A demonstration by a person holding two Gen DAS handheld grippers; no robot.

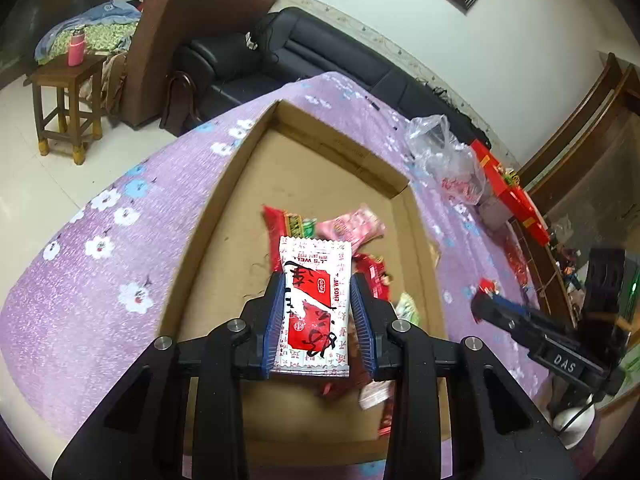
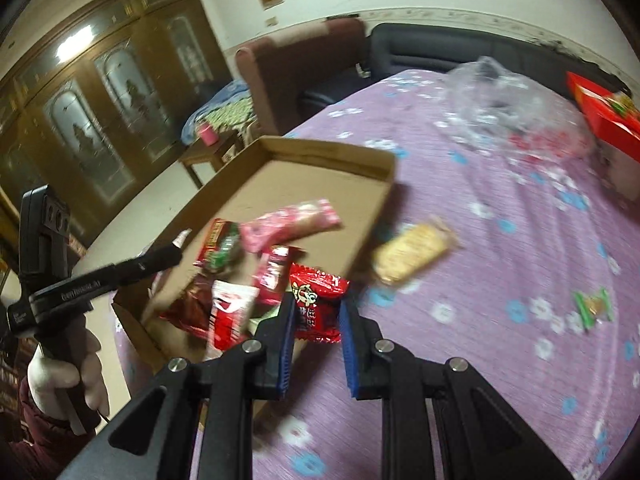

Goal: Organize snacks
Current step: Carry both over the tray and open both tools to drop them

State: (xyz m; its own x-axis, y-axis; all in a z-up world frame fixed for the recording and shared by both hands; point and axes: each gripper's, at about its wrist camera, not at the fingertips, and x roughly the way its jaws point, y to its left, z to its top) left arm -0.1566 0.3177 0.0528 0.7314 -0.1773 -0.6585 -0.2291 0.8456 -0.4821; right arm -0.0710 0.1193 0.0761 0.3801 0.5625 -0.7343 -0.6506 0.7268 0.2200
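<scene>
**Two packets held, both bound for the cardboard tray**

Closest to the left camera, the left tool (image 1: pixel 318 312) has its blue pads closed on the long edges of a white-and-red snack packet with black brush lettering (image 1: pixel 316 304). The packet lies flat between the fingers, hanging over the shallow brown cardboard tray (image 1: pixel 240 168), just above the red and pink packets already piled at the tray's near end (image 1: pixel 344 232).

In the right view, the right tool (image 2: pixel 318 322) is clamped on a small glossy red wrapper with a cartoon figure (image 2: pixel 318 304), over the purple flowered tabletop (image 2: pixel 500 280) beside the tray's corner, not yet over the cardboard.

For a clean drop, my judgement is that the left packet should be lowered close to the tray floor, onto the bare cardboard beyond the pile, before the pads part. The right wrapper should cross the tray wall first.

A clear-wrapped pale biscuit (image 2: pixel 414 252) and a small green sweet (image 2: pixel 594 306) lie loose on the cloth.
</scene>
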